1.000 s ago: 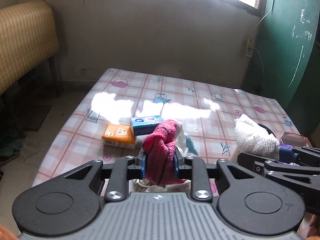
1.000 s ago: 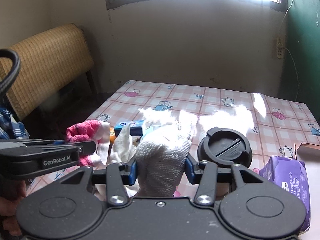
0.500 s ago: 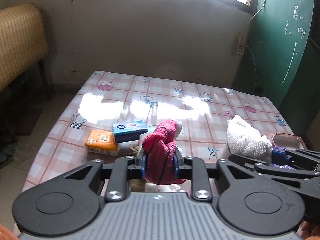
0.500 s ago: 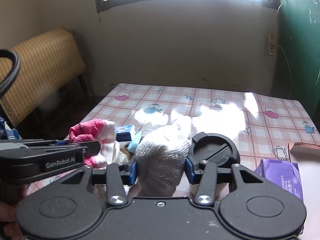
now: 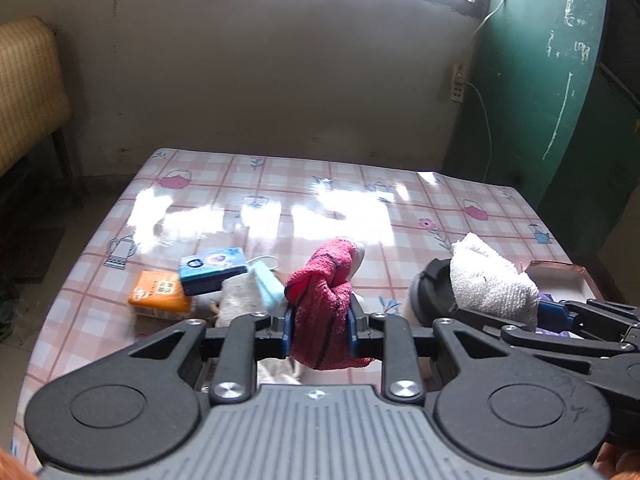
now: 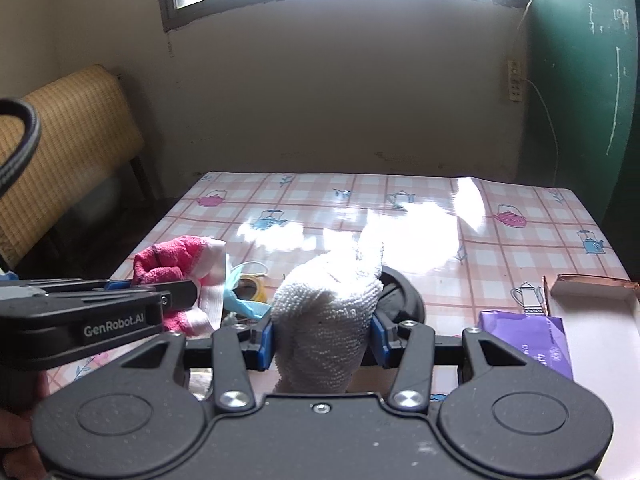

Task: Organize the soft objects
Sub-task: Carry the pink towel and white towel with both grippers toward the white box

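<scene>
Fingers [image 5: 289, 330] of the left gripper [image 5: 319, 330] pinch a red knitted cloth [image 5: 325, 304] between their blue pads; the cloth bunches above the pads and hangs in a fold below them, lifted clear of the bench [image 5: 280, 184]. Beside it, the right gripper [image 6: 322, 338] clamps a white terry cloth [image 6: 326, 316] the same way, its fingers [image 6: 265, 338] pressing on both sides of a fat roll that rises above the pads and droops beneath. Both grippers are held over the near edge of the bench, side by side, the left one's black body showing at the left of the right wrist view.

On the checked, teapot-patterned cover of the bench, toward the near left corner, lie an orange packet [image 5: 160, 294] and a blue packet [image 5: 212, 270] that leans partly over it. Just right of these sits a pale blue face mask [image 5: 266, 284] with its white ear loop, on a heap of whitish fabric [image 5: 236, 300]. A round black lid [image 6: 400, 300] rests behind the white terry cloth, partly hidden by it. At the near right corner there is a purple tissue pack [image 6: 528, 338] in front of an open cardboard box [image 6: 592, 286]. Sun glare covers the middle of the bench.
</scene>
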{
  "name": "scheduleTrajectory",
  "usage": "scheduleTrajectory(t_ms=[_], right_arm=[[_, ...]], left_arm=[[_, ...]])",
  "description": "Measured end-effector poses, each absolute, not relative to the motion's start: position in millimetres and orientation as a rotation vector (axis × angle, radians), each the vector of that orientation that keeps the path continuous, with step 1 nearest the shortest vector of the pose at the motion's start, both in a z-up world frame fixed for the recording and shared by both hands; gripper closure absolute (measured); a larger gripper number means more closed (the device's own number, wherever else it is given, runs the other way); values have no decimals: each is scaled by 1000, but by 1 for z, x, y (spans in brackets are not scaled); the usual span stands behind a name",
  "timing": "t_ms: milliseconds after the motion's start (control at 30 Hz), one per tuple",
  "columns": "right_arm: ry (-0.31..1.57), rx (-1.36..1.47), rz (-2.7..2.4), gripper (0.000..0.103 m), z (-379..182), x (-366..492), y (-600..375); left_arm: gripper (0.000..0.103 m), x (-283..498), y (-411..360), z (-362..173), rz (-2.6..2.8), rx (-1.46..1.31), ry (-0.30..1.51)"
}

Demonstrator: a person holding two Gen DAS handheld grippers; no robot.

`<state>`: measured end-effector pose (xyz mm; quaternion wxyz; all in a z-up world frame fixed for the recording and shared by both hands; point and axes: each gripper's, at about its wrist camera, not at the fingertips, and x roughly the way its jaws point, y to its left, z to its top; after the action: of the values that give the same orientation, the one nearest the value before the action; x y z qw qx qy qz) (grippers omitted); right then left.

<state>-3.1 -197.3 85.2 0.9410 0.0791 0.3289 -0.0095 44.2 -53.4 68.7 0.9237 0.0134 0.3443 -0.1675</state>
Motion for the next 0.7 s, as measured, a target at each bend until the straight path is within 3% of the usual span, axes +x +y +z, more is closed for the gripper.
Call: scheduleTrajectory(t_ms=[700], right_arm=[[672, 210, -106, 47, 80, -18, -251]], left_arm=[[76, 35, -104, 63, -431, 77, 721]])
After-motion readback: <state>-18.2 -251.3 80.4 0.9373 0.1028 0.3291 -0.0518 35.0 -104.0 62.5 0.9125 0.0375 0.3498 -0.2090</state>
